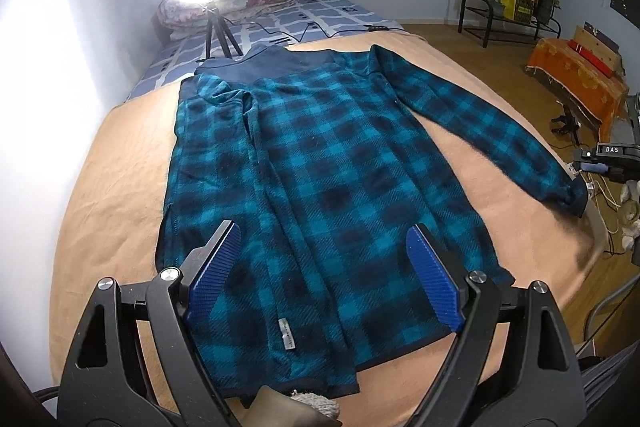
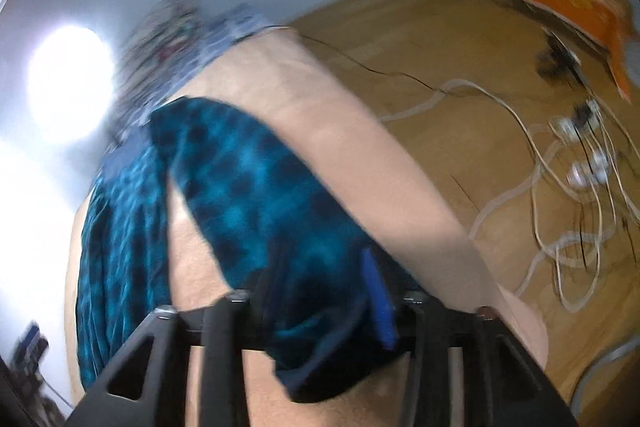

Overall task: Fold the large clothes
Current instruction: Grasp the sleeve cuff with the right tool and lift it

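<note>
- Left gripper [image 1: 320,275]: jaws wide apart, nothing between them, poised above the shirt's [image 1: 320,163] hem.
- Right gripper [image 2: 316,287]: clamped on the sleeve cuff [image 2: 320,339]; view blurred.
- Shirt: spread flat on the bed [image 1: 104,187], one sleeve reaching toward its right edge.

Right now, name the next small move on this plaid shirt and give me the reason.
Probably carry the right sleeve inward across the shirt's body. The right gripper has that sleeve's cuff between its fingers, while the plaid shirt already has its other sleeve folded in. The left gripper hovers open above the hem, holding nothing, free to steady it.
</note>
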{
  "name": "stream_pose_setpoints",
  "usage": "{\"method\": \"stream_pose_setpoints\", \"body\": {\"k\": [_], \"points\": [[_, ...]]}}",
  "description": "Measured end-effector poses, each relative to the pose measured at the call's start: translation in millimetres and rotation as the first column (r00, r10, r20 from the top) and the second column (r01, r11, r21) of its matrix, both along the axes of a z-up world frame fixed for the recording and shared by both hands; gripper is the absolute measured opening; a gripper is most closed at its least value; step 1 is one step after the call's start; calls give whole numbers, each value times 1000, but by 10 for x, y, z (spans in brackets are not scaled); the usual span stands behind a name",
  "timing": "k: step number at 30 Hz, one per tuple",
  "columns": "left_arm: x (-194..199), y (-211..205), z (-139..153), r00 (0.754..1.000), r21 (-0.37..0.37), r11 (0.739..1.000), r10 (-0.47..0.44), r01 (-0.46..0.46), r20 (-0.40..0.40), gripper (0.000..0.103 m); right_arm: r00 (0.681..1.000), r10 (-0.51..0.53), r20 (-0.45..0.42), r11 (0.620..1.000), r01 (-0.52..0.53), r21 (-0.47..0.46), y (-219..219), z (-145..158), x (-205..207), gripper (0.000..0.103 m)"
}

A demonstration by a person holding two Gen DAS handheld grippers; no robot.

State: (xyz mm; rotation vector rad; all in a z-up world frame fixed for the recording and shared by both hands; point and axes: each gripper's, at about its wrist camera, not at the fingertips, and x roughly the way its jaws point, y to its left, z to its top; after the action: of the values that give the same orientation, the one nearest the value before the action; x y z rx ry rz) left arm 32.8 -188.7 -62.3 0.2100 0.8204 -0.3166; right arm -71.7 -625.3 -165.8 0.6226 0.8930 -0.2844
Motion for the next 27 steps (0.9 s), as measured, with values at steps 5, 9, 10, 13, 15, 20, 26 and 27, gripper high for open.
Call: {"method": "stream_pose_setpoints", "body": {"k": [5, 9, 10, 13, 15, 20, 26, 27], "points": [[-11, 10, -9, 1000, 1, 1000, -1, 1, -2, 87, 996, -61, -68, 995, 66, 69, -194, -206, -105, 56], [-10, 18, -12, 1000, 4, 1000, -4, 4, 2, 87, 988, -113, -109, 986, 125, 108, -294, -387, -109, 56], [-6, 15, -10, 1000, 4, 1000, -4, 4, -2, 87, 986, -114, -119, 986, 128, 111, -301, -415, -103, 54], [-4, 25, -19, 1000, 1, 1000, -6, 6, -11, 87, 987, -109, -117, 986, 122, 116, -292, -431, -137, 28], [-11, 23, -16, 1000, -1, 1000, -8, 8, -13, 87, 991, -110, -79, 981, 120, 149, -306, -393, -186, 8], [-39, 17, 9, 1000, -8, 1000, -13, 13, -6, 87, 990, -142, 27, 978, 136, 159, -228, -142, -344, 4], [12, 104, -3, 999, -69, 998, -1, -2, -47, 87, 987, -34, 155, 999, 33, 12, 247, 444, -351, 4], [33, 139, -9, 998, -87, 996, 5, -10, -59, 87, 985, -8, 173, 1000, 9, -5, 345, 517, -333, 4]]}}
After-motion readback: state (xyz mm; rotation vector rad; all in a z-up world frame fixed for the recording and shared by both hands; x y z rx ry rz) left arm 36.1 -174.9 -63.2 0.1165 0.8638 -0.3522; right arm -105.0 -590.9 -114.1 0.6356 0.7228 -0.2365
